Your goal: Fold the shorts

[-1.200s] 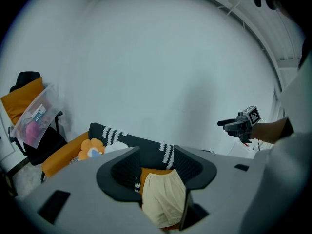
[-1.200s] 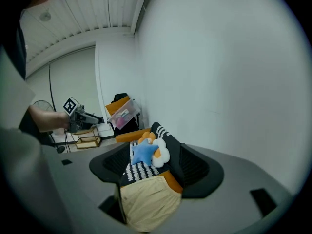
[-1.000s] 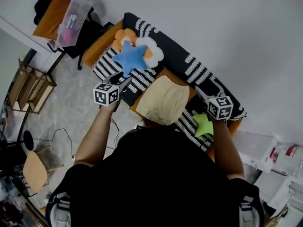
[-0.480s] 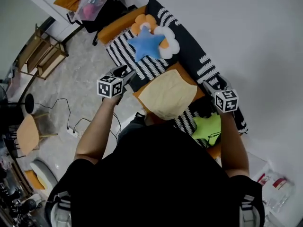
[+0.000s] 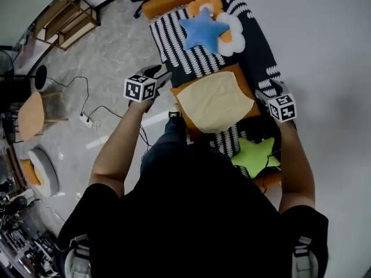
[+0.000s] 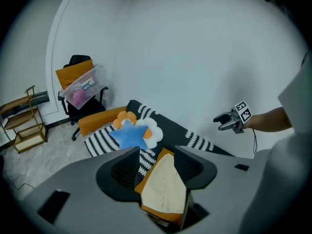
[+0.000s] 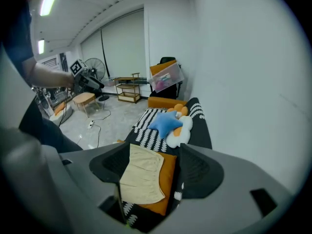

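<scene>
— Where are the two tools, and do they hold something?

— The left gripper and the right gripper hang at the two sides of the shorts, a little apart from them. Both have the jaws spread wide and nothing is between them. The cloth is only seen behind the gap.

— Why one at each side?

— I think it is so that each can take one edge and bring it over in a fold. The shorts, of cream colour, lie flat and smooth on an orange cushion, which gives them an even bed.

— And under the cushion?

— A sofa with a black and white striped cover. A green star pillow lies near the person, and a blue star pillow and a flower cushion lie further. All are clear of the shorts, probably to leave working room.

— And the room?

— There is a grey floor with a power strip and its cable, a wooden shelf, and a white wall behind the sofa.
</scene>
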`<state>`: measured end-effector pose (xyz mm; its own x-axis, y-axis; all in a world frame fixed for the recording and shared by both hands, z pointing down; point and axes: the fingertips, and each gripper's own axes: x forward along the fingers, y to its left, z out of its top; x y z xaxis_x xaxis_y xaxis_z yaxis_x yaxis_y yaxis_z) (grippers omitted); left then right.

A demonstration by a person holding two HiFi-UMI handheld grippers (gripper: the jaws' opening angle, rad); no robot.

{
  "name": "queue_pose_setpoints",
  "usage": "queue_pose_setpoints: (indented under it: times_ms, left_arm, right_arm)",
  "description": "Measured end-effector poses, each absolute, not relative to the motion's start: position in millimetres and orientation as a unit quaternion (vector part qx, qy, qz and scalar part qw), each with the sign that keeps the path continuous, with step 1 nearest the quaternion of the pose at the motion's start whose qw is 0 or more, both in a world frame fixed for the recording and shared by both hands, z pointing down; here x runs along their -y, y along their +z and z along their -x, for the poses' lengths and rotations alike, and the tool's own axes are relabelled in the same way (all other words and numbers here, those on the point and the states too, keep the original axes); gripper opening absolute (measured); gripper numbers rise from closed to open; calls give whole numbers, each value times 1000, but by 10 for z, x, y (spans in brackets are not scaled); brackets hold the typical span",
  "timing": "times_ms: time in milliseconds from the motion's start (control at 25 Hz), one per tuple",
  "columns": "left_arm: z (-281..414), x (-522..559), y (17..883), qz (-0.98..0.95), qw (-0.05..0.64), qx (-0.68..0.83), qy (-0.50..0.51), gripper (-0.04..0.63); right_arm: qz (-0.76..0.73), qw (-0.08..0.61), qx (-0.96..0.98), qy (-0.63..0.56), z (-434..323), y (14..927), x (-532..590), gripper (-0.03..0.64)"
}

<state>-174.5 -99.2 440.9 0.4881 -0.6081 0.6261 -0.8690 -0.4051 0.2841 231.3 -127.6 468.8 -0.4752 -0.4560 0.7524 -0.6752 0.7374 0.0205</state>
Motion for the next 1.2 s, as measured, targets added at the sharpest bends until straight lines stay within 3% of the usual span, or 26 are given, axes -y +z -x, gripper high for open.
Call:
queue_pose_setpoints:
  times_ms: [480, 1200]
  left_arm:
    - [1997, 1113, 5606, -780, 365, 443, 247, 238]
    - [1845, 1078, 7849, -751, 463, 345, 320, 247]
  right_arm:
    - [-230, 491, 829, 139, -1838, 5951, 1820, 320]
    - [-143, 609, 767, 145, -1528, 7882, 2451, 266]
